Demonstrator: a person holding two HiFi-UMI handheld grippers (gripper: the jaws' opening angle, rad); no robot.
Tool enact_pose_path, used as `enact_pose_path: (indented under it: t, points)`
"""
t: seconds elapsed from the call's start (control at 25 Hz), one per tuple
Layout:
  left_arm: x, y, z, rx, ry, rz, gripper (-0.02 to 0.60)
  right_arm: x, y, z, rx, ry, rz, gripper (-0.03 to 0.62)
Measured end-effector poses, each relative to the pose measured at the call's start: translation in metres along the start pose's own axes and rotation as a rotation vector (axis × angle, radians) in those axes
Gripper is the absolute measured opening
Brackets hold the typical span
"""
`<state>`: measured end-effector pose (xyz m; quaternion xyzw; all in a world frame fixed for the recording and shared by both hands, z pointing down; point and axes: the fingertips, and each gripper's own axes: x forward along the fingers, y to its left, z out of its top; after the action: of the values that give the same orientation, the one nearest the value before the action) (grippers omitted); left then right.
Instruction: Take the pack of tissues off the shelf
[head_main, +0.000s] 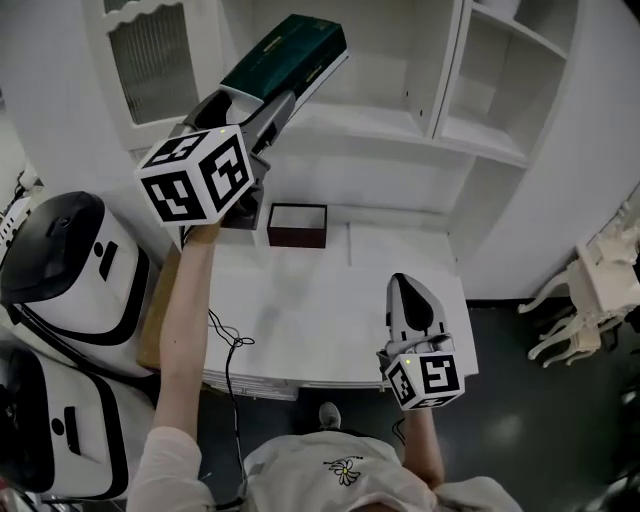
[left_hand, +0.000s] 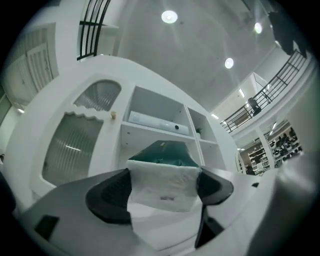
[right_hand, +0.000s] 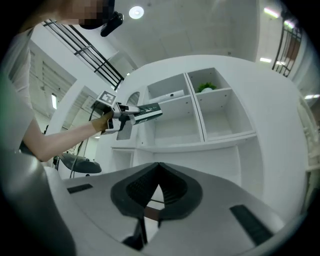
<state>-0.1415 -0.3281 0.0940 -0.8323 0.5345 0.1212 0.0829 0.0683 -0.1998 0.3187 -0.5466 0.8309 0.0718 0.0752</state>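
Note:
The pack of tissues (head_main: 290, 55) is dark green with a white end (left_hand: 162, 187). My left gripper (head_main: 265, 110) is shut on that white end and holds the pack tilted in the air, in front of the shelf's left compartment (head_main: 400, 125). The right gripper view shows the pack (right_hand: 147, 111) above the shelf board, held out by the left gripper (right_hand: 125, 112) and a bare arm. My right gripper (head_main: 412, 290) hangs low over the white table (head_main: 330, 320), its jaws shut with nothing between them (right_hand: 159, 182).
A dark brown open box (head_main: 297, 224) sits on the table under the shelf. Black and white cases (head_main: 70, 260) stand at the left, a white chair (head_main: 590, 300) at the right. A long white item (left_hand: 152, 121) lies on an upper shelf; a small plant (right_hand: 206, 88) sits in another.

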Motion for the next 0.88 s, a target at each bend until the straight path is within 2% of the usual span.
enact_pose_path:
  t: [0.2,0.44,0.52,0.64,0.88]
  points:
    - [-0.08,-0.02,0.001,0.121,-0.112,0.102,0.385,-0.009,0.018,0.021,-0.042,-0.051,-0.008,0.002]
    - [-0.163,-0.051,-0.031,0.218,-0.172,0.19,0.385,-0.02,0.034,0.039,-0.095,-0.103,-0.017,0.002]
    - [-0.187,-0.055,-0.049,0.206,-0.157,0.235,0.385,-0.022,0.038,0.041,-0.125,-0.115,-0.027,0.002]
    - [-0.213,-0.059,-0.077,0.133,-0.114,0.272,0.385,-0.025,0.04,0.042,-0.153,-0.122,-0.037,0.002]
    - [-0.221,-0.072,-0.111,0.061,-0.088,0.25,0.385,-0.017,0.04,0.04,-0.149,-0.111,-0.027,0.002]
